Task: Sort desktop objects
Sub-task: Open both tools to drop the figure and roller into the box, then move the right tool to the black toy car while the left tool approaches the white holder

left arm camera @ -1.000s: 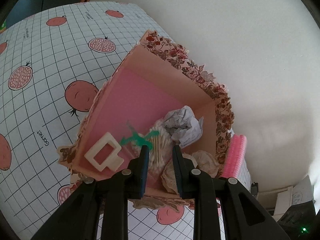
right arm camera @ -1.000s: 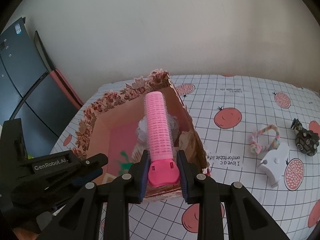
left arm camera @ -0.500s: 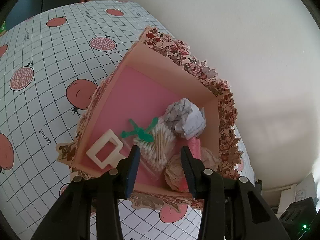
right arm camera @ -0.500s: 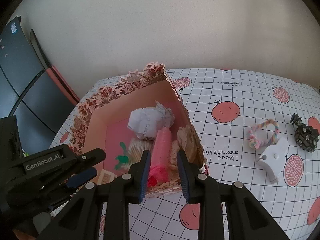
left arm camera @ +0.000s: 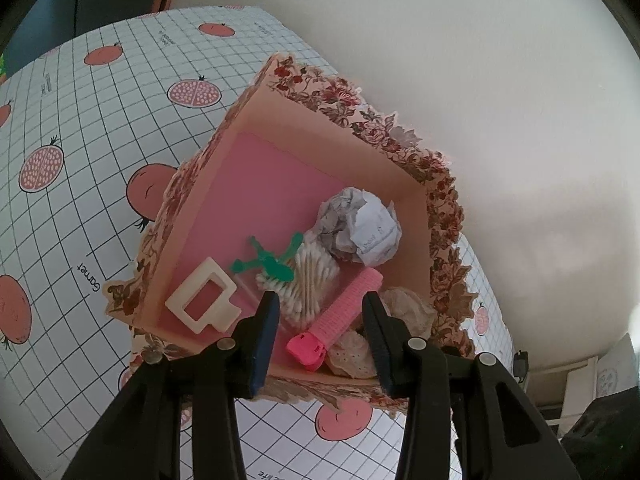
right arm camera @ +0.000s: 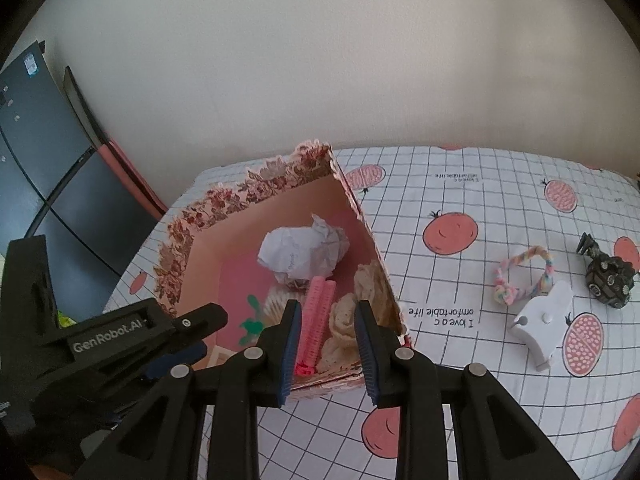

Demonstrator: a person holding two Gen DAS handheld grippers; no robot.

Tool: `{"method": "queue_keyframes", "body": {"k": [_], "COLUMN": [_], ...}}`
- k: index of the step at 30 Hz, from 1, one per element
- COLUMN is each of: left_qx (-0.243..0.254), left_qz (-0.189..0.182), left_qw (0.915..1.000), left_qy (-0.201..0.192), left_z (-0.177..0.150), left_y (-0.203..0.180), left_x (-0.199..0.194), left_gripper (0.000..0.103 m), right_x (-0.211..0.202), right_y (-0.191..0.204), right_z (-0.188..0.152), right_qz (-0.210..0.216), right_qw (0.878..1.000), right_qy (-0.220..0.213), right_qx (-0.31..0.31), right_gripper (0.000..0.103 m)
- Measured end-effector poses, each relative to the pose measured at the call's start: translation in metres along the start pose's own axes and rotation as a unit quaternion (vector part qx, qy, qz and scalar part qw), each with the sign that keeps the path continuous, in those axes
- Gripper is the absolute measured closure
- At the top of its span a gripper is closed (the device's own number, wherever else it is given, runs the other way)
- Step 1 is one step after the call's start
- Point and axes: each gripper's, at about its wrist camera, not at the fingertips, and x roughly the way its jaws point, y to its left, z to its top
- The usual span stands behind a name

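Both grippers hang over the near edge of the flowered box, each angled downward into it. The left gripper has its jaws parted, with nothing pressed between its pads; its fingers straddle the box's front wall from above. The right gripper is likewise parted, its blue-lined fingers apart over the box's near right corner, gripping nothing. In the right wrist view the left gripper's black body juts in just left of the box.

Cotton swabs half hidden behind right claw.
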Motion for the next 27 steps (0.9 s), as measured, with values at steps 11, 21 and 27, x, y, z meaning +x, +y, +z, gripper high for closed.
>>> {"method": "queue_keyframes", "body": {"k": [11, 21, 27], "left_qx": [0.045, 0.099, 0.133], "left_qz": [-0.016, -0.028, -0.039], "left_qw": [0.9983, 0.9930, 0.9888], "left_qy": [-0.034, -0.059, -0.055], "left_z": [-0.007, -0.022, -0.038], "left_y": [-0.030, -0.070, -0.098], "left_x": [-0.019, -0.025, -0.021], "left_gripper": [0.059, 0.051, 0.050], "right_x": [-0.040, -0.080, -0.104], "right_y": [-0.016, -0.069, -0.117], "right_z": [0.016, 0.036, 0.044], "right_qz": [0.006, -0.031, -0.061], "right_qw": [0.999, 0.995, 0.990], "right_qy": [-0.043, -0.089, -0.108], "right_qx": [0.005, 0.032, 0.066], "right_gripper": [0.072, 0.072, 0.072]}}
